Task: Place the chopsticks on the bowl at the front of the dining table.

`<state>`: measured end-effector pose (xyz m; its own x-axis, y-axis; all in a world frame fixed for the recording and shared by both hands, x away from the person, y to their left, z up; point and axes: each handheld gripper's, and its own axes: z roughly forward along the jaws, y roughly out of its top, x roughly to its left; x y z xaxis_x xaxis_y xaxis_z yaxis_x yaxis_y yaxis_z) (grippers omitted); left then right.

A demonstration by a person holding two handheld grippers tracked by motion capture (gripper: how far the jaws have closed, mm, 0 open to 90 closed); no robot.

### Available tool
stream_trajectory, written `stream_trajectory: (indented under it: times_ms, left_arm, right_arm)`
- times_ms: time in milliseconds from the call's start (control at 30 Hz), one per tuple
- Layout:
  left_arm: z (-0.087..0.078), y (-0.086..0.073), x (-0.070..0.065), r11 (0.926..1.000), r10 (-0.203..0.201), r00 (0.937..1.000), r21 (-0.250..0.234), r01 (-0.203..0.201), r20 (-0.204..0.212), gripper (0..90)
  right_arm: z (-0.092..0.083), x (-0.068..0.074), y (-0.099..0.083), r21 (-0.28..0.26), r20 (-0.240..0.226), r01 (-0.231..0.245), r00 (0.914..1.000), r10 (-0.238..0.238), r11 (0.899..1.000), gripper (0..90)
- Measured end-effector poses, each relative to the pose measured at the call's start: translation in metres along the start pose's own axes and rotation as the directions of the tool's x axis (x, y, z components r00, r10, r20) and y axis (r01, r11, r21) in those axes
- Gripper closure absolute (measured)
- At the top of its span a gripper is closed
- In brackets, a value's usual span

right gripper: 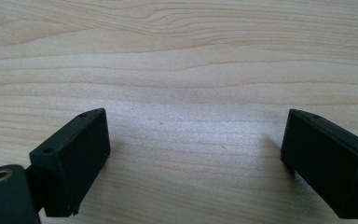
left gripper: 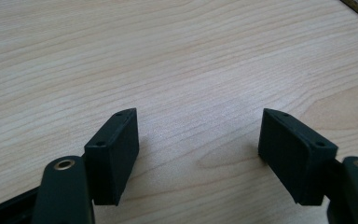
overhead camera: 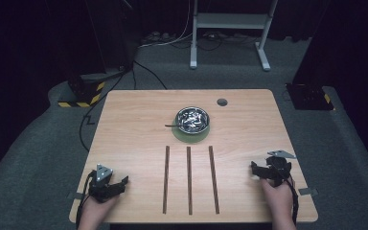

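Right now I'm at the start, left gripper and right gripper both wide and empty near me, so next I reach for the far bowl mid-table.

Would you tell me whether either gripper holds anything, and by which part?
Nothing is held: the left gripper and right gripper stand open over bare table.

Grey carpet, white stand, dark surrounds
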<state>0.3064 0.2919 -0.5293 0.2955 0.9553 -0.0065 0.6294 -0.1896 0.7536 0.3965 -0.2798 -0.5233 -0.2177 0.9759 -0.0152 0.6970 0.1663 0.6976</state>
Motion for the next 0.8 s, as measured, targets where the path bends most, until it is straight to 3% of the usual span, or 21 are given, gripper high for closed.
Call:
stream_trajectory:
  times_ms: [167,500,700,800]
  left_arm:
    - [-0.0016,-0.0016,-0.0004,0.9998,-0.02,0.9996,-0.005,0.02,-0.021,30.4]
    - [-0.0031,-0.003,0.0002,1.0,-0.006,1.0,-0.007,0.006,-0.008,30.4]
    - [-0.0035,-0.0031,-0.0002,1.0,0.001,1.0,-0.002,-0.001,0.001,30.1]
    - [-0.0034,-0.003,-0.0001,1.0,0.001,1.0,-0.002,-0.001,0.001,30.1]
  right_arm:
    - [0.0001,-0.0004,-0.0013,-0.012,0.0,-0.002,1.0,0.002,1.0,7.9]
    - [-0.0014,0.0005,-0.0033,-0.019,0.006,0.0,1.0,0.0,1.0,9.7]
    - [-0.0064,-0.0016,-0.0069,-0.048,0.026,-0.018,0.9995,0.019,0.999,24.0]
    - [-0.0078,-0.0015,-0.0082,-0.046,0.035,-0.038,0.9986,0.039,0.998,22.1]
